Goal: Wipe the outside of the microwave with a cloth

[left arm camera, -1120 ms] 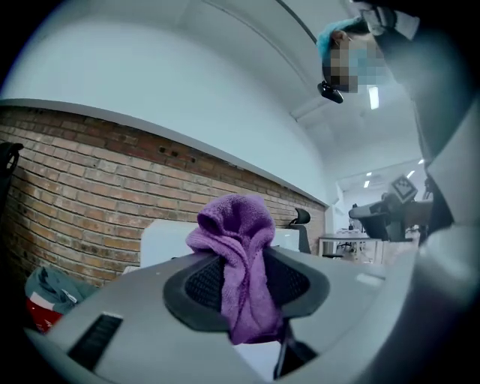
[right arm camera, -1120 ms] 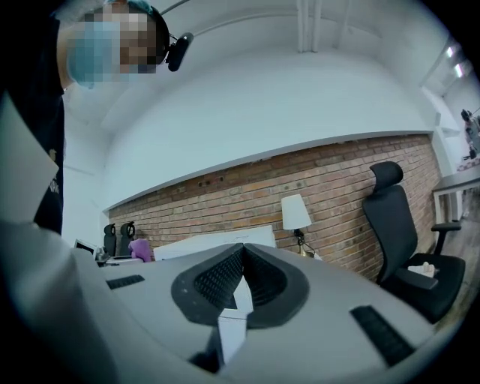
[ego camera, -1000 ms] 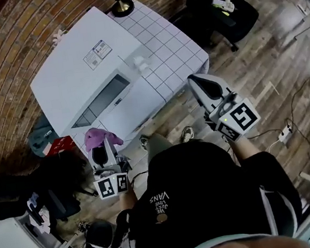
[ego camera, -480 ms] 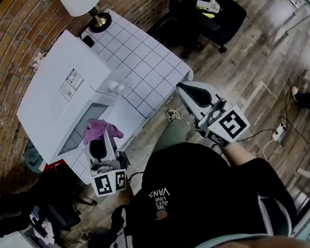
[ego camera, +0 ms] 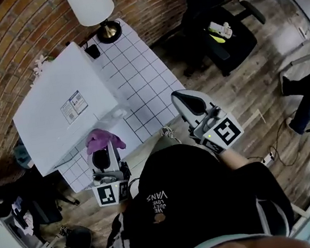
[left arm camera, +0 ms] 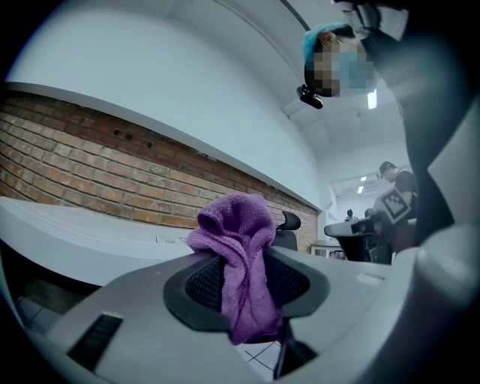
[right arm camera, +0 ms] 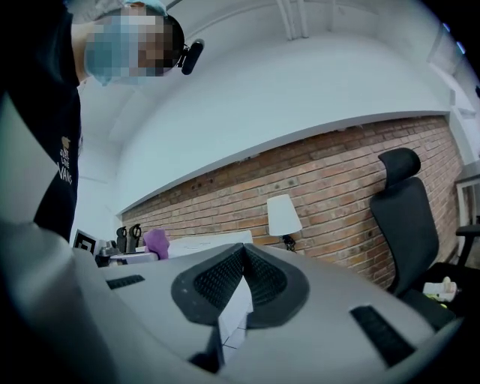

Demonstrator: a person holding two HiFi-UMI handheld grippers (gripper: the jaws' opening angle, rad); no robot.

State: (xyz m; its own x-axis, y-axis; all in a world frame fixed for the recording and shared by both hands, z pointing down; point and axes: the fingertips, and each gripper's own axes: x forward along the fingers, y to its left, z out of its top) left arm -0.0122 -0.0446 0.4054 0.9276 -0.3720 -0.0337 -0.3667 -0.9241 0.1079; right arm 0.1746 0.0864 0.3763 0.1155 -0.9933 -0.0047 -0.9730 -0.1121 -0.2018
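1. The left gripper point(ego camera: 103, 152) grips the purple cloth point(ego camera: 103, 138) just by the lower edge of the white microwave point(ego camera: 56, 114), left of centre in the head view.
2. The right gripper point(ego camera: 187, 100) is clenched on nothing, near the right corner of the tiled tabletop point(ego camera: 137, 77).

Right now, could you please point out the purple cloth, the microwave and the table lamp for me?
purple cloth point(left arm camera: 237, 234): left gripper view, on its bunched upper fold.
microwave point(ego camera: 48, 104): head view, on its white top panel.
table lamp point(ego camera: 90, 3): head view, on the white shade.

Microwave point(ego camera: 56, 114) on table point(ego camera: 138, 83), lamp point(ego camera: 90, 3) probably behind it, chair point(ego camera: 228, 35) off right
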